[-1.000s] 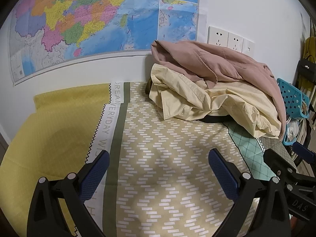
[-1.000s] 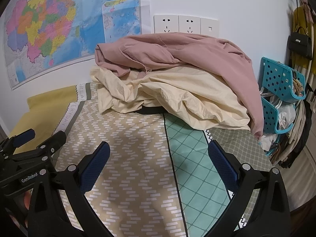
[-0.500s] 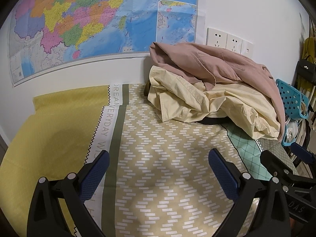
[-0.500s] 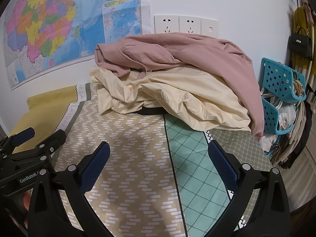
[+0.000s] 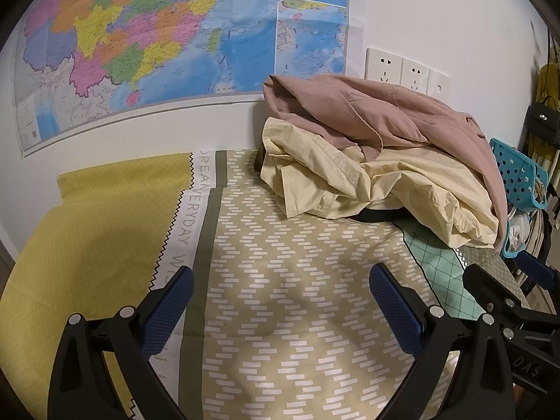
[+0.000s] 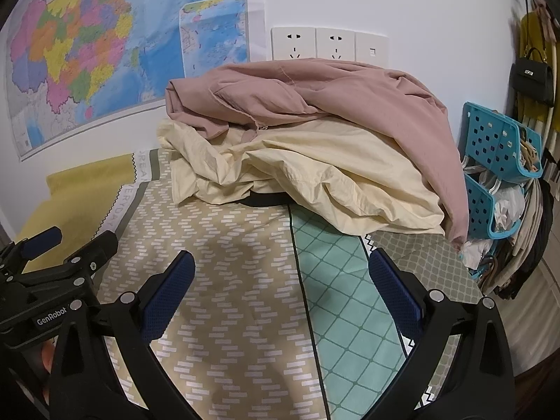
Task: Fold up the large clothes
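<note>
clothes: pink garment dumped on top of a cream one, heaped at the far right of the patterned cloth, against the wall
left gripper: spread wide, nothing in it, over the near cloth
right gripper: same deal, released, empty
wall: map far left, sockets behind the heap
right edge: blue baskets

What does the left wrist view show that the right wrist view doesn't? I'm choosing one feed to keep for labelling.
Only the left wrist view shows the left gripper head-on, open, over the patterned sheet.

Only the right wrist view shows the right gripper head-on, open, and the black handbag in full.

Both show the pink garment lying on the cream garment, the wall map, the sockets and the blue baskets.
</note>
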The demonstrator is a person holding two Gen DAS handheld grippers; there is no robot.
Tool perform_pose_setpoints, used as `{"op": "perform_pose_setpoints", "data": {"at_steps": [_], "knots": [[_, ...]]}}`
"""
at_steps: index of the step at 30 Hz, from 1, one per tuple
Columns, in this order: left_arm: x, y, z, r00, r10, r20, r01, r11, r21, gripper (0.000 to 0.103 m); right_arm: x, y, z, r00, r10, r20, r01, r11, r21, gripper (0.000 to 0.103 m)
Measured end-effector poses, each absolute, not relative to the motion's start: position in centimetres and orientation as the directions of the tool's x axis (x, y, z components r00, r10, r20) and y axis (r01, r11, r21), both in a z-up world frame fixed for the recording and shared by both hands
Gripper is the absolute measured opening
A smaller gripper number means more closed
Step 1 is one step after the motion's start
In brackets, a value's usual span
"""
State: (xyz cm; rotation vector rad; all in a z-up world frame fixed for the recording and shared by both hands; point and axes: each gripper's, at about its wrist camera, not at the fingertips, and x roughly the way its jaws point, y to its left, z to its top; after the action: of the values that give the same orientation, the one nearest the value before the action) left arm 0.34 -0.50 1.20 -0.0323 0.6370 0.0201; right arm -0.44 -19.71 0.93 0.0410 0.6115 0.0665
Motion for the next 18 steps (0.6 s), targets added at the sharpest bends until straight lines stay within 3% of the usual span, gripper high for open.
{"op": "perform_pose_setpoints", "data": {"at_steps": [18], "knots": [[3.3, -1.1, 1.6, 0.789, -0.020, -0.614, 0.002, 1.000, -0.030, 0.097, 2.9, -20.1, 2.6, 0.838, 0.059, -0.542, -0.090, 0.995, -0.031, 0.098]]}}
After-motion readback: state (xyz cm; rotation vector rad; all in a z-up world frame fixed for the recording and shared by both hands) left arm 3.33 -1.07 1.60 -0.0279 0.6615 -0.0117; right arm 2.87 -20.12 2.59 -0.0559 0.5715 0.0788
